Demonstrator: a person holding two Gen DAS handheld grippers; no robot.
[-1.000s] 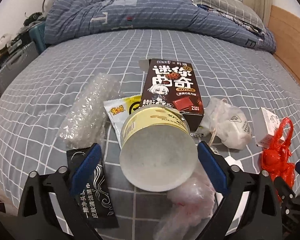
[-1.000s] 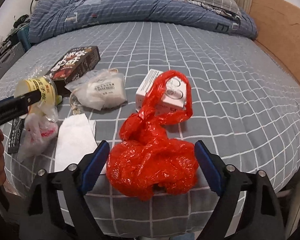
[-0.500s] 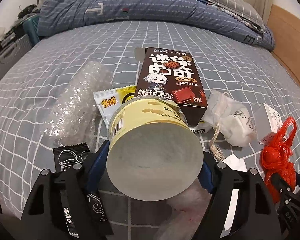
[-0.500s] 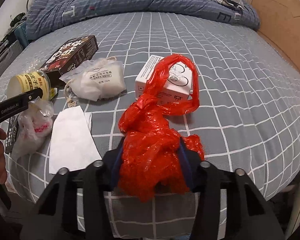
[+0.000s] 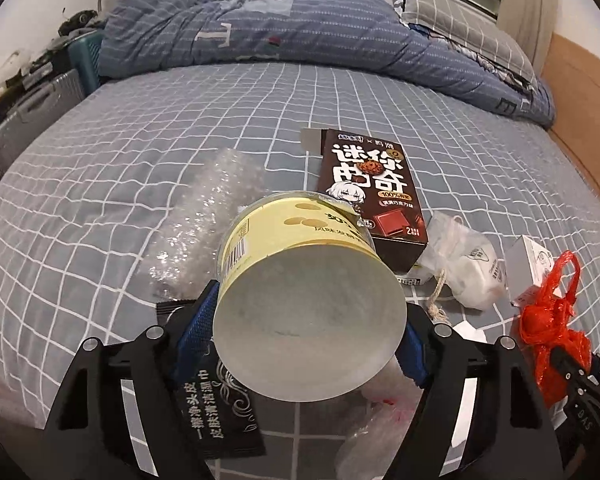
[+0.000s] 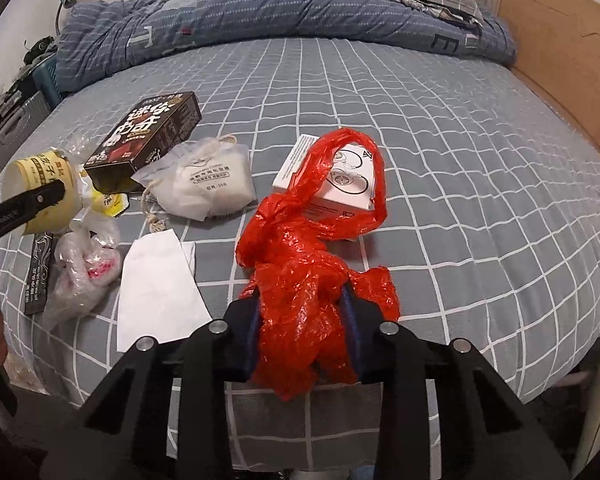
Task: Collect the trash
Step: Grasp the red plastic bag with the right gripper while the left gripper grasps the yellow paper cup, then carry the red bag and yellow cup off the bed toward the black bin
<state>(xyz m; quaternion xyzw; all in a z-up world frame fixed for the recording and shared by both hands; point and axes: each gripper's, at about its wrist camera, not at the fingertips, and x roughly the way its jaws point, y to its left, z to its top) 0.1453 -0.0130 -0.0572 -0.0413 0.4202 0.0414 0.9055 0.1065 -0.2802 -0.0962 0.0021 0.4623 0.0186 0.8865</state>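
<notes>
My left gripper (image 5: 306, 332) is shut on a yellow cylindrical tub (image 5: 300, 280), bottom toward the camera, lifted above the bed; the tub also shows in the right wrist view (image 6: 40, 196). My right gripper (image 6: 302, 320) is shut on a crumpled red plastic bag (image 6: 308, 264), whose handle loops over a white box (image 6: 340, 184). A brown chocolate box (image 5: 374, 192), bubble wrap (image 5: 204, 224), a white drawstring pouch (image 5: 464, 264), a black sachet (image 5: 220, 412), a clear bag (image 6: 84, 272) and a white paper (image 6: 156, 280) lie on the bed.
The grey checked bedsheet (image 6: 440, 120) fills both views. A rolled blue duvet (image 5: 300, 32) and pillows lie at the far end. A wooden bed frame (image 6: 572, 60) runs on the right. Suitcases and clutter (image 5: 24, 100) stand off the left edge.
My left gripper closed on the yellow tub and lifted it. My right gripper closed on the red bag and squeezed it narrower.
</notes>
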